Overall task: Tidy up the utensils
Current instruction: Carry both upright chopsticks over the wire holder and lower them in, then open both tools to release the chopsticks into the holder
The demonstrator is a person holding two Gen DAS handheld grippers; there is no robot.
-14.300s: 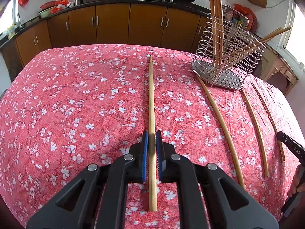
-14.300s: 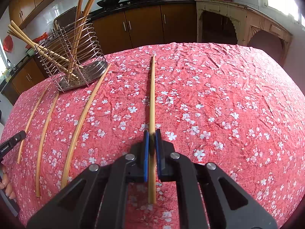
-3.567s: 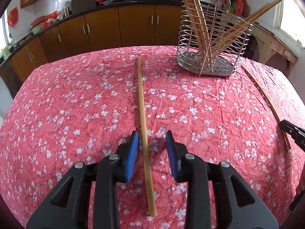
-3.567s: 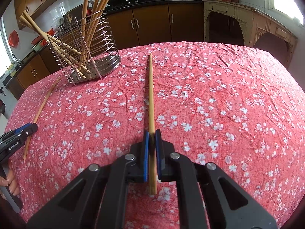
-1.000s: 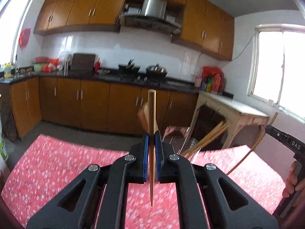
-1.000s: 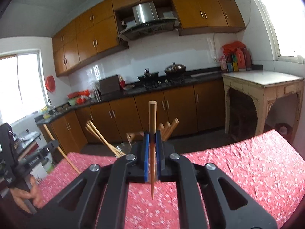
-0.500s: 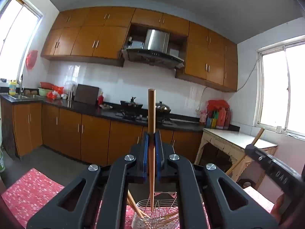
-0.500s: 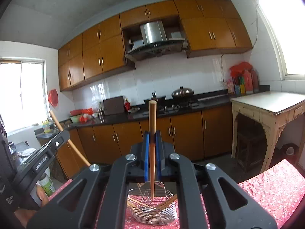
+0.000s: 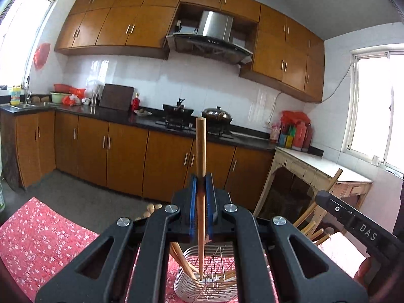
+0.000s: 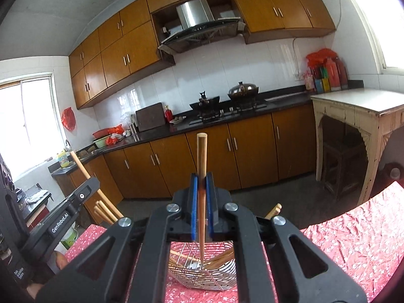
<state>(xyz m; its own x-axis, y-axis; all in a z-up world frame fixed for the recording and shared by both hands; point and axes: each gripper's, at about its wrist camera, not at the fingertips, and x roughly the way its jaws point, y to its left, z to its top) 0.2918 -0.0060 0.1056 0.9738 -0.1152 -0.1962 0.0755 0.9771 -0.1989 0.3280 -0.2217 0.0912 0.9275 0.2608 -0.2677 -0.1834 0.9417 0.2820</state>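
Wooden sticks are what this job is about, and each view shows one pinched upright over the wire holder. Starting at the left: the left gripper (image 9: 201, 209) is closed tight on a chopstick (image 9: 201, 156), blue pads pressed to its shaft, its lower tip hanging just above the holder's (image 9: 186, 272) open mouth, or perhaps just inside it. I cannot tell which. The holder stands on the red floral cloth (image 9: 38, 240), near the far edge of the table, and it already carries several sticks leaning against its rim. At the right edge of that view the other tool's black body shows, with a stick angled up behind it.

Moving right, the right gripper (image 10: 201, 202) is likewise clamped on its own chopstick (image 10: 202, 156), held vertical, lower end dipping toward the basket (image 10: 222, 275) — the same wire holder seen from the other side. Loose sticks lie crossed inside it. At the left edge of this view the left tool's body appears, a hand beneath it.

As for progress, I judge the task is well on: a good bundle sits in the holder, and the patches of cloth in sight carry no stray sticks. What is left, by my reading, is to lower both sticks into the mouth and let go — then check the hidden parts of the table, most of which the tools block from view.
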